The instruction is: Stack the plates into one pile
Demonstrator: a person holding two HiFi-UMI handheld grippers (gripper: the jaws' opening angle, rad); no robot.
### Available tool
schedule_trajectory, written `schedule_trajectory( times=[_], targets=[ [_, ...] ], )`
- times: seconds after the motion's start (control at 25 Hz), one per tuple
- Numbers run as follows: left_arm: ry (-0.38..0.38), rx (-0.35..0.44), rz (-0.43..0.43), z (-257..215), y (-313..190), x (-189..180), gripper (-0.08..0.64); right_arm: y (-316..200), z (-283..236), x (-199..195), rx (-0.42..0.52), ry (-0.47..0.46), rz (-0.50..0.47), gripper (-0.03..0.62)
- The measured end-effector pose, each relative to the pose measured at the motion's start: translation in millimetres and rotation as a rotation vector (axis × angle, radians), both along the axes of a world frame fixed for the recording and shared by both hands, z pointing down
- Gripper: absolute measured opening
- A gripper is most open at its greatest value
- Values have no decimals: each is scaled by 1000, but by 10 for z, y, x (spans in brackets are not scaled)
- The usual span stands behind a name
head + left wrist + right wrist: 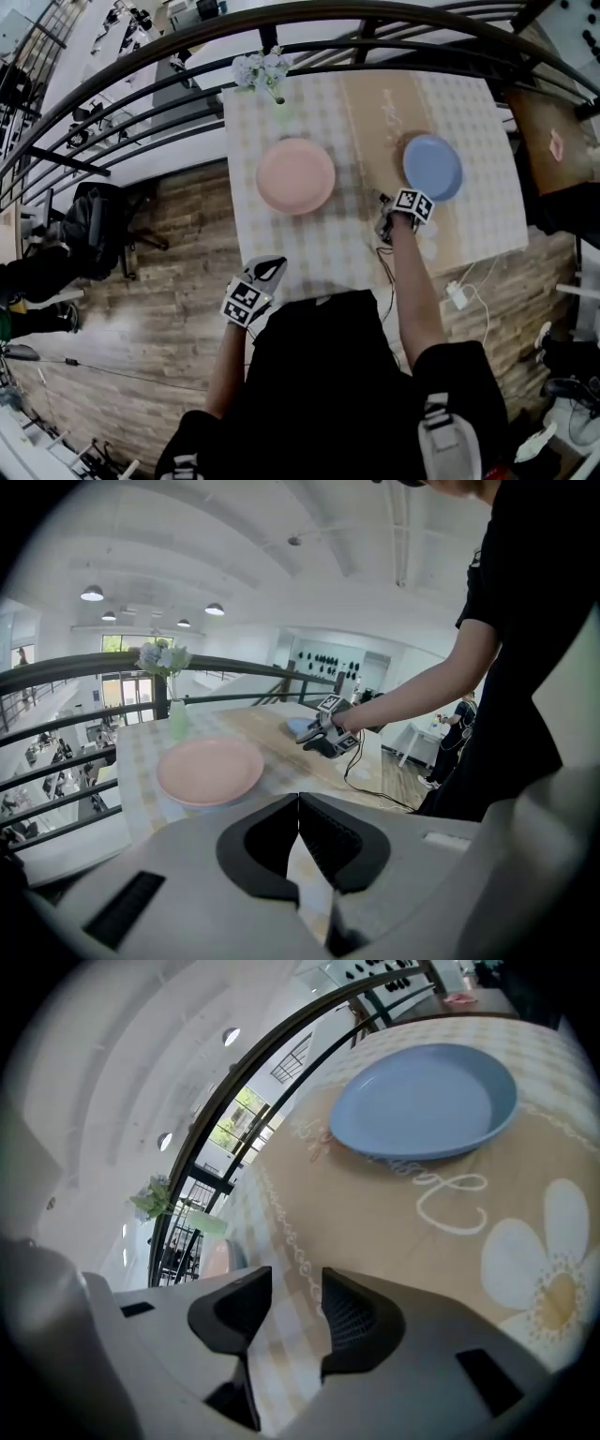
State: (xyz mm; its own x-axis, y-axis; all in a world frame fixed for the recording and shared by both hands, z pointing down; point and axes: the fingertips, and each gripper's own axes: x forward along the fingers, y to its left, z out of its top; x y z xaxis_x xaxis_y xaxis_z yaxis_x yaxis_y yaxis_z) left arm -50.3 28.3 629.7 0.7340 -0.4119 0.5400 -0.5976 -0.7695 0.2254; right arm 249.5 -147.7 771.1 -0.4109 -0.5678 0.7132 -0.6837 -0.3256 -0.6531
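Plainly, the next move turns on the blue plate (pixel 427 1101) and the right hand-held gripper (pixel 295 1283). The plate lies flat on the worktop (pixel 487 216), ahead of that gripper and a little to its right. Its near rim is close to the jaws but not touching them. The jaws stand apart with only the patterned cloth showing between them, so this gripper holds nothing. Being round, the plate has no long axis to line up with; what counts is meeting its near rim.

The pink plate (pixel 295 175) sits to the left on the checked part of the cloth, well apart from the blue one. The left hand-held gripper (pixel 272 269) hangs back at the near edge of the worktop with its jaws closed together on nothing. It is the nearer gripper to the pink plate, but still clear of it.

From the right gripper view, the pink plate is almost wholly hidden behind the left jaw, and only a sliver shows. Whether the blue plate's rim leaves room for a jaw underneath cannot be made out. In the head view, the right jaws are too small and dark to read.
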Motion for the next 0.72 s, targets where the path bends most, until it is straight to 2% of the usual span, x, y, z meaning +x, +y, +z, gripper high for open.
schedule_trajectory(
  times=[0.36, 0.52, 0.72],
  targets=[
    [9, -2, 111, 2, -158, 400, 3, 386, -4, 987, -2, 11, 219, 161],
    [12, -6, 149, 34, -220, 567, 3, 458, -26, 1363, 28, -43, 355, 147],
    [11, -17, 184, 85, -289, 713, 3, 523, -22, 1712, 54, -89, 481, 140]
  ],
)
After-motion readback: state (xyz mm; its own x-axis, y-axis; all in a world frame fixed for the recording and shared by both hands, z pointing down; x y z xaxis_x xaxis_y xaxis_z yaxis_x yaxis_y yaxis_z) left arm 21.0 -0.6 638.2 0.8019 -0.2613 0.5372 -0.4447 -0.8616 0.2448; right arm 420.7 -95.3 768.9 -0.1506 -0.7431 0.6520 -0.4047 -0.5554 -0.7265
